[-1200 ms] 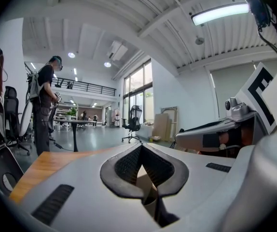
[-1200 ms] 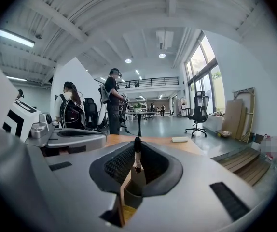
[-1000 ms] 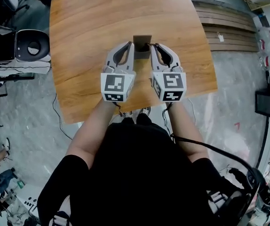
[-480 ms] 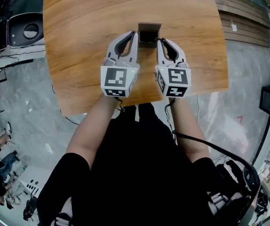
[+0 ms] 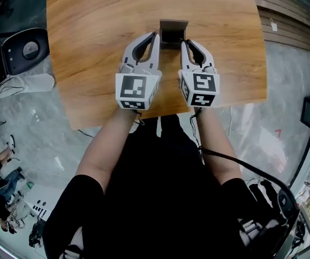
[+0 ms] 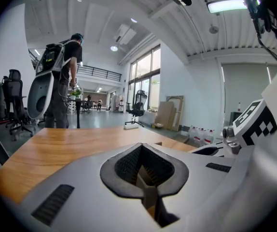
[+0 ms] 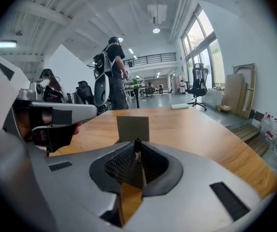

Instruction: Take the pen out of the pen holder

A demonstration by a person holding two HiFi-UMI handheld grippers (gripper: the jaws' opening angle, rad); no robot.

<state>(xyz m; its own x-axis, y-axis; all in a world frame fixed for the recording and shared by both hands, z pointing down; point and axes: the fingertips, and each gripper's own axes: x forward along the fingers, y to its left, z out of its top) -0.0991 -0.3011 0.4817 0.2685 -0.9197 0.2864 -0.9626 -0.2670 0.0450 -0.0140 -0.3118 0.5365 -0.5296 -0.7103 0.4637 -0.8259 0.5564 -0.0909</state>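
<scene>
Little change: right tongs [image 5: 183, 41] stay clamped on pen [image 7: 137, 146] beside pen holder [image 5: 174, 28]. Left tongs [image 5: 154, 35] closed, empty. Pen looks nearly clear.

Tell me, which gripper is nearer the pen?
Right. The right gripper has the pen between its fingers, by the pen holder; the left gripper sits shut at the holder's left side.

Steeply downward head view and low, forward-facing gripper views share the table [image 5: 90, 36].
</scene>
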